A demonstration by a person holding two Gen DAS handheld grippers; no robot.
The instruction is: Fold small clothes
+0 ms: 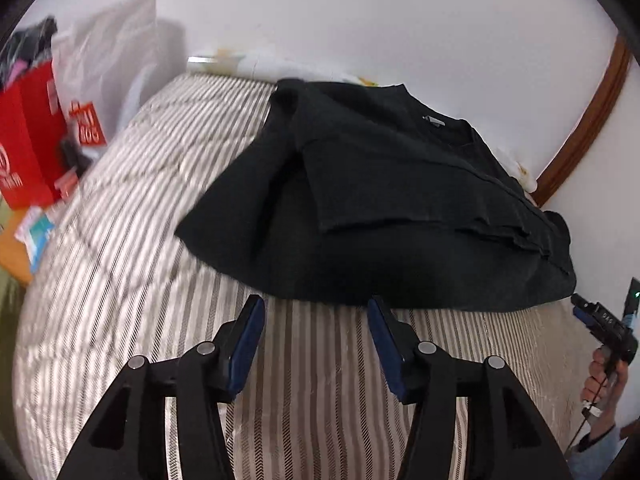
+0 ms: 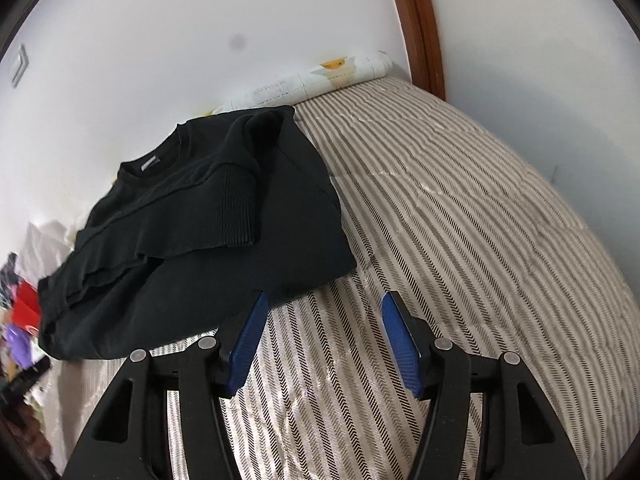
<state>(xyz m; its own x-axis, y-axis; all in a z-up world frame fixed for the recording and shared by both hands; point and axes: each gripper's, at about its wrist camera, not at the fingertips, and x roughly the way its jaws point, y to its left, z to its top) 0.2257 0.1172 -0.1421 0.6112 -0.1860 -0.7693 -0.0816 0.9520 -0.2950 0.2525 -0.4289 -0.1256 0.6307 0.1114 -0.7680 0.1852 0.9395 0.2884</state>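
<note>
A black sweater [image 1: 380,208] lies on the striped bedcover [image 1: 132,248], both sleeves folded in over its body, neck toward the wall. My left gripper [image 1: 316,304] is open and empty, its tips just short of the sweater's near hem. In the right wrist view the same sweater [image 2: 200,216] lies left of centre with a ribbed cuff on top. My right gripper [image 2: 324,300] is open and empty, its left finger at the sweater's near right corner. The right gripper also shows in the left wrist view [image 1: 600,320], held in a hand at the right edge.
A red shopping bag [image 1: 32,140] and a white plastic bag [image 1: 108,52] stand at the bed's left side. A white patterned pillow [image 2: 320,76] lies along the wall. A brown wooden frame [image 2: 420,28] rises at the bed's far right corner. The striped cover [image 2: 480,220] stretches right of the sweater.
</note>
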